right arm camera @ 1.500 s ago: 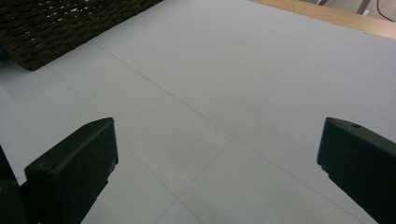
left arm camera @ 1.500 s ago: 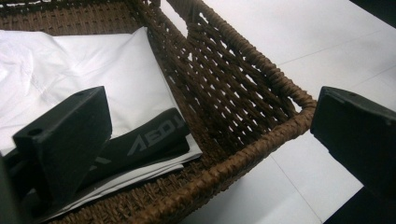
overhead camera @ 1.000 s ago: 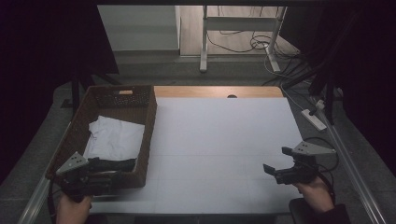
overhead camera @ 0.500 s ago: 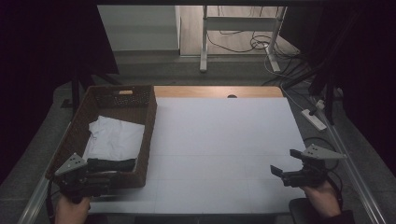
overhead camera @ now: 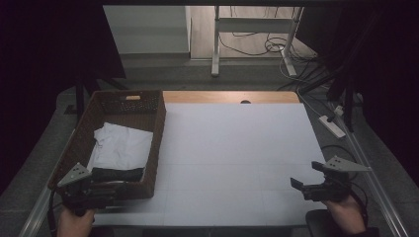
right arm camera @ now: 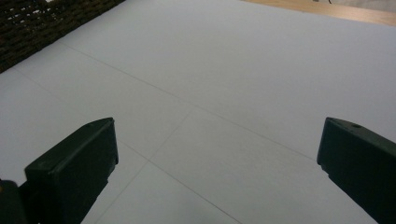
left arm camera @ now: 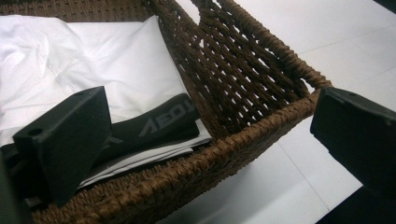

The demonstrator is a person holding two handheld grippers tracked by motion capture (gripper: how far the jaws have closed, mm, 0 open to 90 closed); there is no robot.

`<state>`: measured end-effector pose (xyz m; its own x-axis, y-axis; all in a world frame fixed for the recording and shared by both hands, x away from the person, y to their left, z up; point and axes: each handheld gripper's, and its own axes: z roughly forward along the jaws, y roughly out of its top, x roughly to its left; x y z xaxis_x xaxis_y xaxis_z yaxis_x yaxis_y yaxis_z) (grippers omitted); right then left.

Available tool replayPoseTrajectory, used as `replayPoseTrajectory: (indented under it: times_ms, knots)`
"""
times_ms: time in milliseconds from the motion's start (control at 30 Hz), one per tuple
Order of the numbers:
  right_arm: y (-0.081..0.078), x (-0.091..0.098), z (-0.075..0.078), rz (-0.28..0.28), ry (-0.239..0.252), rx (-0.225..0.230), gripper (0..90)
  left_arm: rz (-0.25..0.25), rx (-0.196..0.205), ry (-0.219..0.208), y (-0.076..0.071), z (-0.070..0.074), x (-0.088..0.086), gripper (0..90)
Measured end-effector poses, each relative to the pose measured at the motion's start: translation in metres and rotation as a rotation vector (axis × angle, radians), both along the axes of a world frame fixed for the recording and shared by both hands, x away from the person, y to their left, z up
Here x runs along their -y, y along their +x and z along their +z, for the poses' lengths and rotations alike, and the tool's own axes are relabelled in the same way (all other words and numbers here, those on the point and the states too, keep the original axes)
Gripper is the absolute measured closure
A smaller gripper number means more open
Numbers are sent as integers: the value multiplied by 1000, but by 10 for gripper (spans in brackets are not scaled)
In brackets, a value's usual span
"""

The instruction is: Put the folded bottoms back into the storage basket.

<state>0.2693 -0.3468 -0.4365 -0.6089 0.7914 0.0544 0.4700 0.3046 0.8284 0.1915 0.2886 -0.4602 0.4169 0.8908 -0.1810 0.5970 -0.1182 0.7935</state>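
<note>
At the near corner of the wicker basket [left arm camera: 261, 135], the left gripper [overhead camera: 94, 186] straddles the rim, jaws apart, one inside by the folded white garment [overhead camera: 123, 148] and its black band [left arm camera: 159, 123]. Right gripper [overhead camera: 321, 186] hangs spread over bare table [overhead camera: 232, 148]. Probably a reach-in; next, lower onto cloth and close.

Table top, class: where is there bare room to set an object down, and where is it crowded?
Free: the white table top from the wicker basket across to the right gripper, back to the wooden strip. Crowded: the basket, holding white cloth and a black item, with the left gripper at its near wall.
</note>
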Motion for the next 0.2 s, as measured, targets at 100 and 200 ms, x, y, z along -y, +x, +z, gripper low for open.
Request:
replayPoseTrajectory:
  times_ms: [100, 200]
  knots:
    - [0, 0, -2, -1, -17, -18, 0, -1, -1, 3, 0, 0, 0, 0]
    - [-1, 0, -2, -1, -22, -21, 0, 0, -1, 2, 1, 0, 1, 0]
